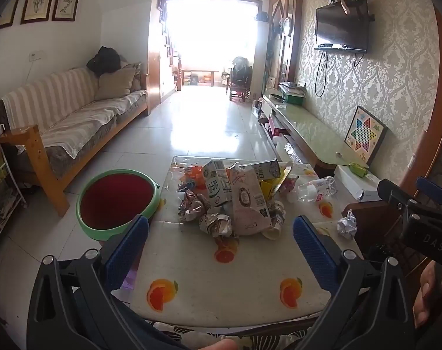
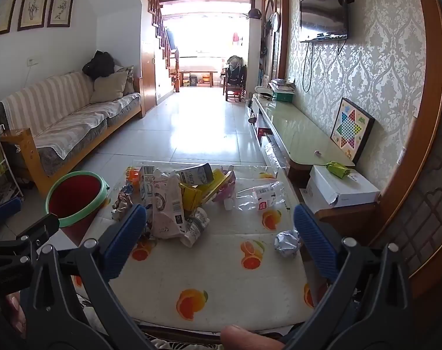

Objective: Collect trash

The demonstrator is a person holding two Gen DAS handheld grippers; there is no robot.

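A heap of trash (image 1: 235, 198) lies on a small table with an orange-print cloth (image 1: 221, 285): milk cartons, a pink carton (image 2: 167, 204), crumpled paper balls, a squashed clear bottle (image 2: 259, 195) and a foil ball (image 2: 286, 240) to the right. A red bin with a green rim (image 1: 117, 201) stands on the floor left of the table; it also shows in the right wrist view (image 2: 75, 195). My left gripper (image 1: 221, 230) is open and empty, just short of the heap. My right gripper (image 2: 221, 218) is open and empty, above the table's near part.
A striped sofa (image 1: 75, 116) runs along the left wall. A long low TV cabinet (image 1: 308, 128) with a game board runs along the right wall. A white box (image 2: 337, 189) sits right of the table. Tiled floor stretches ahead.
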